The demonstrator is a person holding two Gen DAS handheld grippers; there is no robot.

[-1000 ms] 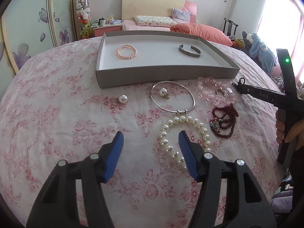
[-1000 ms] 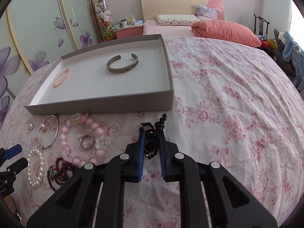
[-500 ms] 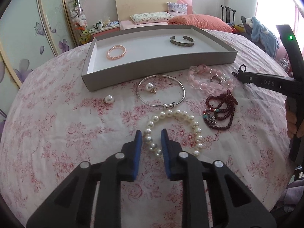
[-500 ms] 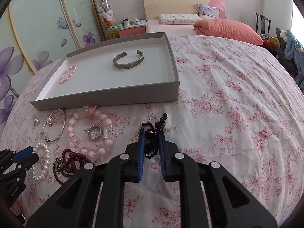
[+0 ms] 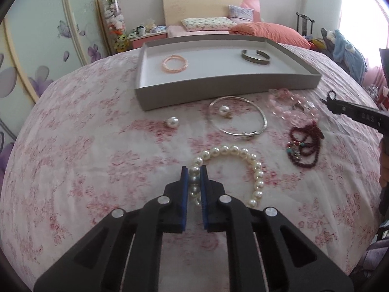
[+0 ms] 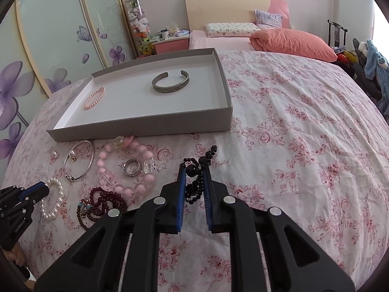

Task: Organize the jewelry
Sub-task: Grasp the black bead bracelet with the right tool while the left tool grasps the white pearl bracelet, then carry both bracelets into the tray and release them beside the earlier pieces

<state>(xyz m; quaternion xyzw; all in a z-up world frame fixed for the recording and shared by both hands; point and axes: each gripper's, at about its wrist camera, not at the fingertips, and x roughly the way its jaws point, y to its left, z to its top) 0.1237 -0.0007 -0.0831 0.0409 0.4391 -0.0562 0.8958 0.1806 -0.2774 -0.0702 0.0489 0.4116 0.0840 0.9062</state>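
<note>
Left gripper (image 5: 194, 170): blue pads pressed narrow on the near side of the white pearl bead bracelet (image 5: 233, 170), two or three pearls caught between them, the rest of the loop lying on the pink flowered bedsheet (image 5: 97, 165). Right gripper (image 6: 194, 170): also narrow, holding the black bead string (image 6: 197, 172), its loose end sticking out past the tips.

To do the lift well: raise slowly and straight up, because round pearls slip easily from flat pads, and a grip on few beads probably lets the loop swing. Better to keep the pads closed firmly and to avoid dragging across the cloth.

Close beside the pearls: thin silver bangle (image 5: 237, 118) with a pearl earring (image 5: 224, 110) inside its ring, another loose pearl earring (image 5: 172, 122) to its left, dark red bead strand (image 5: 305, 146) to the right, pale pink bead bracelet (image 6: 126, 165) around a silver ring (image 6: 132, 167).

Farther away: shallow grey cardboard tray (image 5: 218, 90), already holding a small pink pearl bracelet (image 5: 175, 63) and an engraved metal cuff (image 5: 255, 57). Likely goal for both pieces: a free part of the tray floor, well apart from these two.
</note>
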